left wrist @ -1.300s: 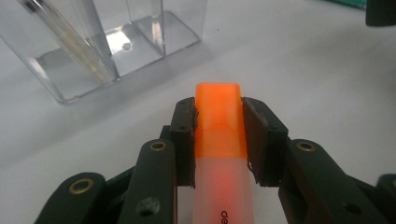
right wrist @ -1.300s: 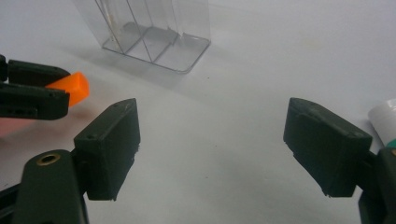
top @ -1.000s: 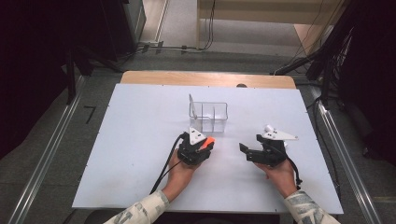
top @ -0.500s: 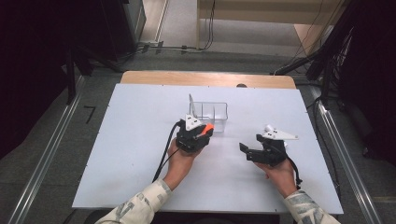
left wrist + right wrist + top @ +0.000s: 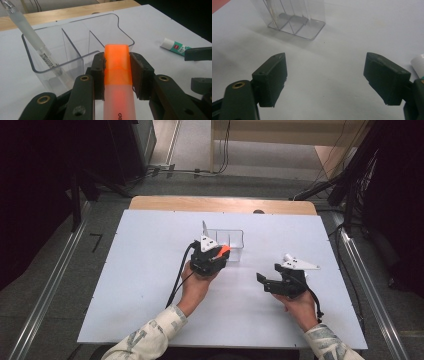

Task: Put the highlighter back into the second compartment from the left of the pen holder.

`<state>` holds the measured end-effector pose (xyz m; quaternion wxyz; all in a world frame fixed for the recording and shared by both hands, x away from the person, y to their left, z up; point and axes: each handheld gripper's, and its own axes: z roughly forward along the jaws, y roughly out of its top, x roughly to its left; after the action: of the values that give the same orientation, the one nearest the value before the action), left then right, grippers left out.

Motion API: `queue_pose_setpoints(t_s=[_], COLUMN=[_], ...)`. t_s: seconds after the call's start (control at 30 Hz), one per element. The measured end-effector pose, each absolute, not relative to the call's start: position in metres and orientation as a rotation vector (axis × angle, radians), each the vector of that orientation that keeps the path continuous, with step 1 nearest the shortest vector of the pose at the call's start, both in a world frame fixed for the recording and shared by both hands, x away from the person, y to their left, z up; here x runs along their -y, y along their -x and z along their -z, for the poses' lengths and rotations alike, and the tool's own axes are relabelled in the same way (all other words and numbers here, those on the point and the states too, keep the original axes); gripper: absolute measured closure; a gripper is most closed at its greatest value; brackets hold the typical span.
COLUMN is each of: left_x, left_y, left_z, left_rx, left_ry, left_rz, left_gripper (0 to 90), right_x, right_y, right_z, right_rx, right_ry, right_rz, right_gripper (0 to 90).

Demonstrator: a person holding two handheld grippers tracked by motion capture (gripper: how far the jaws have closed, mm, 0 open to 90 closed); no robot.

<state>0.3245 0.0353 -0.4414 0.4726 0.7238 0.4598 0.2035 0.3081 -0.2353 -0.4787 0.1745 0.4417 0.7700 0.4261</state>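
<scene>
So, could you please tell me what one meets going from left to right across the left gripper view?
Pen standing in the clear organizer → orange highlighter clamped in the left gripper → glue stick lying on the white table.

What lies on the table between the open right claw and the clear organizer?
Nothing: in the right gripper view, bare white table runs from the right claw to the clear organizer. A glue stick sits off to the side.
</scene>
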Motion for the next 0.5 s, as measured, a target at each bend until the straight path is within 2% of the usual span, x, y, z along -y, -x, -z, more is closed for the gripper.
queue_pose_setpoints(t_s=[0.5], left_x=[-0.028], left_y=[-0.348], left_z=[0.424], left_rx=[-1.142], left_ry=[-1.757], left_rz=[-0.544], left_gripper=[67.8], right_x=[0.235], right_y=[-0.308], right_z=[0.478], right_rx=[-2.186], right_ry=[-1.249], right_rz=[-1.216], right_gripper=[18.0])
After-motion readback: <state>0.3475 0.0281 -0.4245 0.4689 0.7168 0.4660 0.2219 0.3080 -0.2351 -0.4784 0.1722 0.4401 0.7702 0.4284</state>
